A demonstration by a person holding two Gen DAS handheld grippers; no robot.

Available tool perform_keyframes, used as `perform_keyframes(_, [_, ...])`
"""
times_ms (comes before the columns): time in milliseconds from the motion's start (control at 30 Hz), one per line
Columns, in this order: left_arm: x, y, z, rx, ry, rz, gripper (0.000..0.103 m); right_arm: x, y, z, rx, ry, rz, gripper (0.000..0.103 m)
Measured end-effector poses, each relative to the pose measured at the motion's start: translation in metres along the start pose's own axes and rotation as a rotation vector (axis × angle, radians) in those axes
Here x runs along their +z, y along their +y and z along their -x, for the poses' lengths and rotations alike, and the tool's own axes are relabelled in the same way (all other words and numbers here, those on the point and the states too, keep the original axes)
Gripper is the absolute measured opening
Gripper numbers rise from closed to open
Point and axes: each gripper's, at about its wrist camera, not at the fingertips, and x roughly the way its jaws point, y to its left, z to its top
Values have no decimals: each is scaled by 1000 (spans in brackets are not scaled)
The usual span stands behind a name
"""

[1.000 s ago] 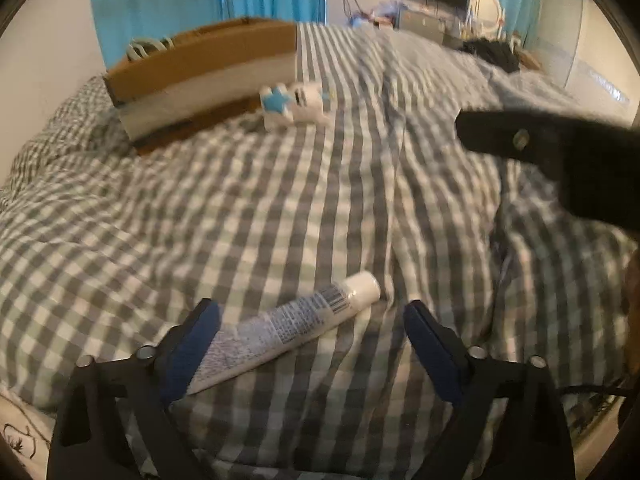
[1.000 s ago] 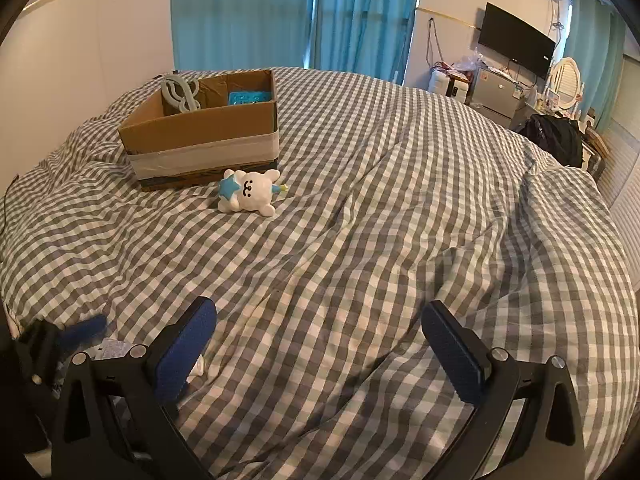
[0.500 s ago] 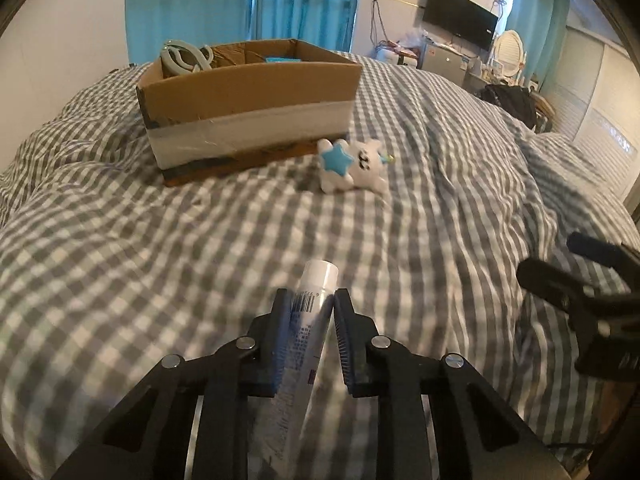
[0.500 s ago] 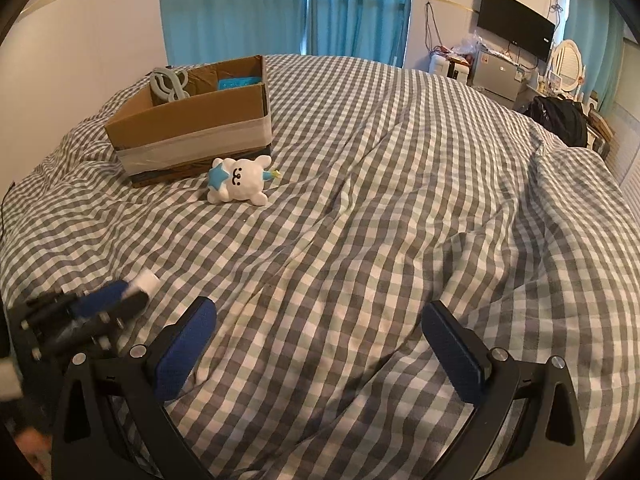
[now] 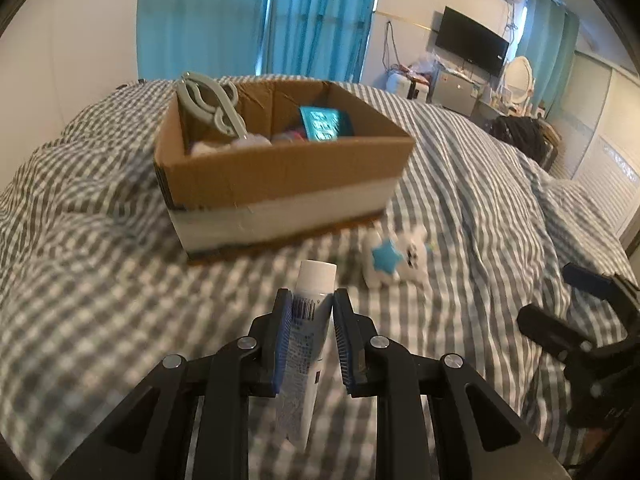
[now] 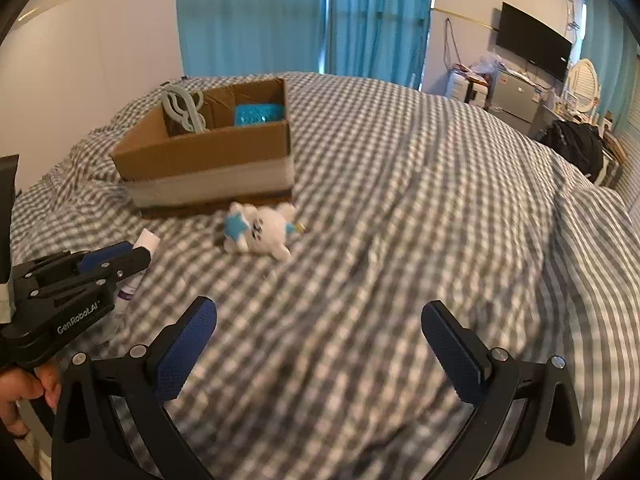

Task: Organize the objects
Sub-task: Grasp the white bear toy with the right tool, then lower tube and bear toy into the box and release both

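left gripper is clamped on the white tube (cap pointing straight ahead), with the cardboard box dead ahead and just beyond it, while the right gripper hangs wide open and empty, farther off.

A: left gripper was wide open around the tube on the bed; now clamped on it, lifted.
B: box nearer; right gripper nearer the toy.
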Motion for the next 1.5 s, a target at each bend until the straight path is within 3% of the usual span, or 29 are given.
perform_keyframes(267, [28, 25, -16, 15, -17, 17, 21, 37, 29, -44, 71, 19, 50, 103])
perform_keyframes(633, [27, 36, -42, 8, 17, 20, 21, 55, 48, -127, 97, 143, 65, 103])
perform_keyframes(700, [26, 35, -43, 10, 20, 23, 21, 53, 45, -136, 109, 157, 54, 100])
perform_keyframes(767, [26, 33, -43, 18, 23, 19, 21, 50, 43, -139, 117, 170, 53, 82])
perform_keyframes(833, [26, 32, -43, 21, 27, 21, 21, 48, 41, -141, 120, 182, 55, 82])
perform_keyframes(1233, [34, 12, 12, 7, -55, 20, 20, 48, 34, -72, 163, 71, 78, 82])
perform_keyframes(1500, [68, 1, 66, -18, -168, 17, 20, 65, 31, -5, 178, -49, 117, 82])
